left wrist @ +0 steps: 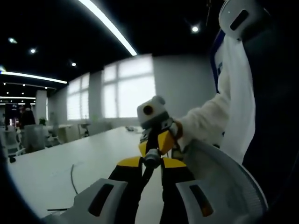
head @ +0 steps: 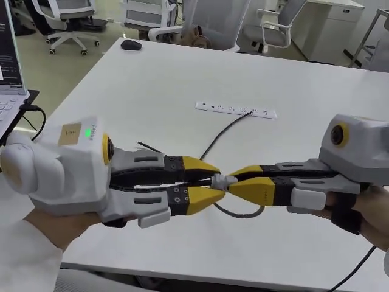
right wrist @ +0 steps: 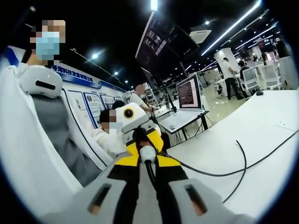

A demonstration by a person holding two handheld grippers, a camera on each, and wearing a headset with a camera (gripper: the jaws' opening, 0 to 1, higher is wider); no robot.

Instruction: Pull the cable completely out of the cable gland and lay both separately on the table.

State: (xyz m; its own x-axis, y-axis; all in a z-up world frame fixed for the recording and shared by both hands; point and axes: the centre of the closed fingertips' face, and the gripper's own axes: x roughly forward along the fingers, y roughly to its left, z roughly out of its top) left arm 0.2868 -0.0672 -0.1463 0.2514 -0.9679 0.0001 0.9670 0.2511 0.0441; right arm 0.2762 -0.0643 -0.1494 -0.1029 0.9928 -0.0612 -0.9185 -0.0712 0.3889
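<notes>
Open-plan office, I'd log. The wide white worktop [head: 182,79] is my landmark. Rolling office chairs [head: 67,15] stand past its far edge, and a computer mouse [head: 130,45] sits near its far-left corner. A power strip [head: 236,110] lies on its middle, with an open laptop [head: 7,55] just off its left side. In the right gripper view a screen [right wrist: 161,42] hangs above that side, printed boards [right wrist: 88,100] line the wall and people [right wrist: 229,70] stand beyond. In the left gripper view big windows [left wrist: 131,91] sit behind the worktop, with strip lights [left wrist: 107,28] overhead.

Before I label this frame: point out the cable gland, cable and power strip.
cable gland [head: 223,180]: head view, its pale body.
cable [head: 239,215]: head view, low point of its loop.
power strip [head: 236,110]: head view, middle of its top.
</notes>
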